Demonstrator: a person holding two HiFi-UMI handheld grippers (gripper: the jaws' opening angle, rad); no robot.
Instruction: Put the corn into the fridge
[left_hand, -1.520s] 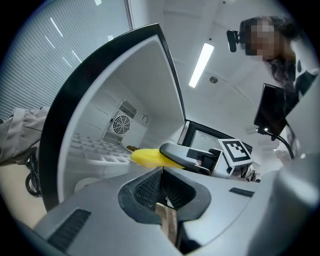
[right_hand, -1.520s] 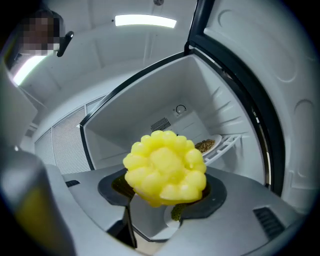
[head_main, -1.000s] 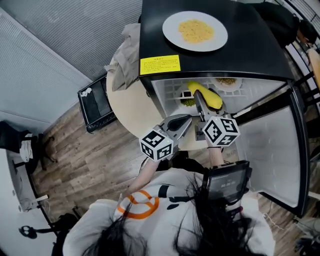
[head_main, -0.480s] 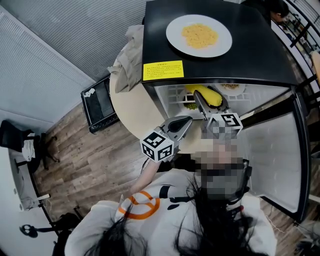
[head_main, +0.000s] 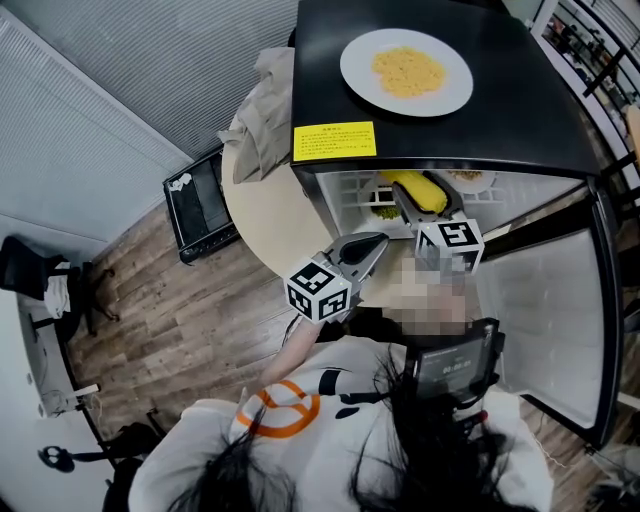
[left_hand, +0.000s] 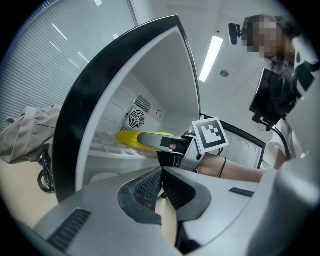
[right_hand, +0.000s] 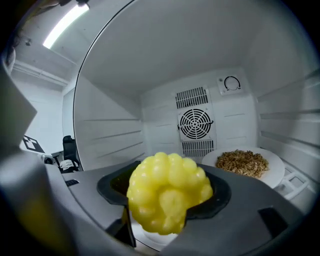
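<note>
Right tongs (head_main: 412, 203) have pushed further into the fridge (head_main: 330, 60) since a second ago. Nearest, the left tongs (left_hand: 161, 186) hang closed and empty outside its mouth. The right ones, jaws just eased slightly wider, clasp the corn (right_hand: 167, 192), which points inward. Open room lies ahead, with a plate (right_hand: 274, 172) at right and the fan (right_hand: 194, 124) behind.

yellow corn (head_main: 421, 189) inside the open fridge (head_main: 330, 90), white plate (head_main: 357, 70) on its top

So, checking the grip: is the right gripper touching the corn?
Touching. The right gripper view shows the corn wedged in the right gripper, its jaws pressed against both sides of the cob.
</note>
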